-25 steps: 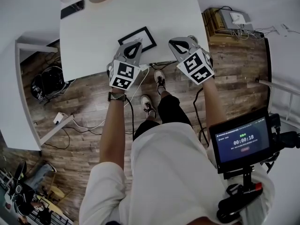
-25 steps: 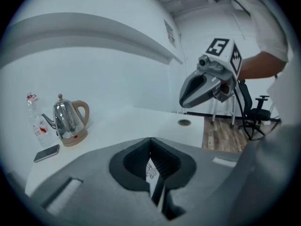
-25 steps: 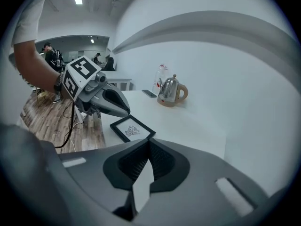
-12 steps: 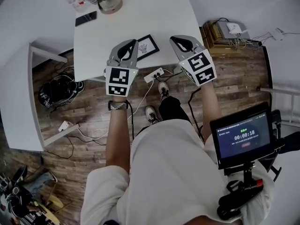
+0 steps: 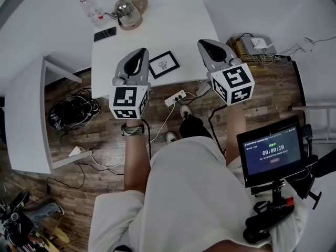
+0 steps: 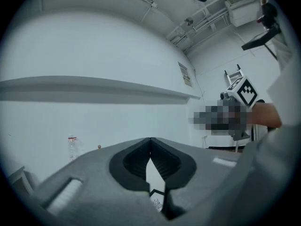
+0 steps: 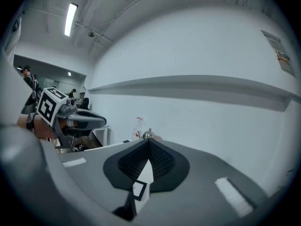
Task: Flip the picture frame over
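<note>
The picture frame (image 5: 163, 64), black-edged with a small drawing on white, lies face up near the front edge of the white table (image 5: 173, 20). My left gripper (image 5: 137, 54) hangs in the air just left of the frame, jaws shut with nothing in them. My right gripper (image 5: 209, 44) hangs to the frame's right, also shut and empty. In the left gripper view the jaws (image 6: 150, 141) meet at the tip and a corner of the frame (image 6: 158, 199) shows below them. In the right gripper view the closed jaws (image 7: 148, 143) stand over the frame's corner (image 7: 139, 189).
At the table's far end stand a kettle (image 5: 127, 10), a plastic bottle (image 5: 92, 7) and a dark phone (image 5: 105, 34). A power strip (image 5: 176, 97) and cables lie on the wooden floor below. A black bag (image 5: 73, 112) sits left and a timer screen (image 5: 272, 154) right.
Both grippers have risen from the table's front edge and now hang higher, pointing more level. The frame has stayed flat on the table. Both stay shut.
</note>
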A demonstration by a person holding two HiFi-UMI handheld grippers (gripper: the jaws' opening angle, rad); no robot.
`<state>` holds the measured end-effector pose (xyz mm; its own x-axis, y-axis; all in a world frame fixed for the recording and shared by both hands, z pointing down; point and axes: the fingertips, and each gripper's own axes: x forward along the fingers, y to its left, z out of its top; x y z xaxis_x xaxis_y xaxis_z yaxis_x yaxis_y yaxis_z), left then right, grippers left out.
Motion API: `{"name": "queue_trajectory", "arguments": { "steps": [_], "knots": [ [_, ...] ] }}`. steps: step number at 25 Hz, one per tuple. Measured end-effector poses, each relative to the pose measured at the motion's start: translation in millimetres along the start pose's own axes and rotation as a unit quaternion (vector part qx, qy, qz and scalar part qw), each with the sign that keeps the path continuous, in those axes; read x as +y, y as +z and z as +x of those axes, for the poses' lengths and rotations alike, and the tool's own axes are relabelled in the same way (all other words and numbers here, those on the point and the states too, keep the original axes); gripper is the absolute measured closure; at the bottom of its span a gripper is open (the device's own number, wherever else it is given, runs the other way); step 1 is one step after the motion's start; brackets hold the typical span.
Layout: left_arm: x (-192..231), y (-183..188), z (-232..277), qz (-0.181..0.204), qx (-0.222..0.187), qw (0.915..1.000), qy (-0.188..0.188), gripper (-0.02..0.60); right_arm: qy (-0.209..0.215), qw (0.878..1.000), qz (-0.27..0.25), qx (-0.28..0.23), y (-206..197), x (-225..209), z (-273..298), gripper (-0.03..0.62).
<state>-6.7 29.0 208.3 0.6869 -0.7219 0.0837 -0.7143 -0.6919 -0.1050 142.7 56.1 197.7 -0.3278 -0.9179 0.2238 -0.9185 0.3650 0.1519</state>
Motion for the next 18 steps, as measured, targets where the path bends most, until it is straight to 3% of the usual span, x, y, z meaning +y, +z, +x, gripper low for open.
{"name": "queue_trajectory", "arguments": {
  "steps": [10, 18],
  "knots": [
    [19.2, 7.2, -5.6, -0.002, -0.007, 0.9999, 0.015, 0.578, -0.001, 1.0, 0.008, -0.011, 10.9, 1.9, 4.5, 0.592],
    [13.8, 8.7, -2.5, 0.001, -0.012, 0.9999, 0.005, 0.578, -0.001, 1.0, 0.001, -0.011, 10.7, 4.2, 5.3, 0.592]
  ]
}}
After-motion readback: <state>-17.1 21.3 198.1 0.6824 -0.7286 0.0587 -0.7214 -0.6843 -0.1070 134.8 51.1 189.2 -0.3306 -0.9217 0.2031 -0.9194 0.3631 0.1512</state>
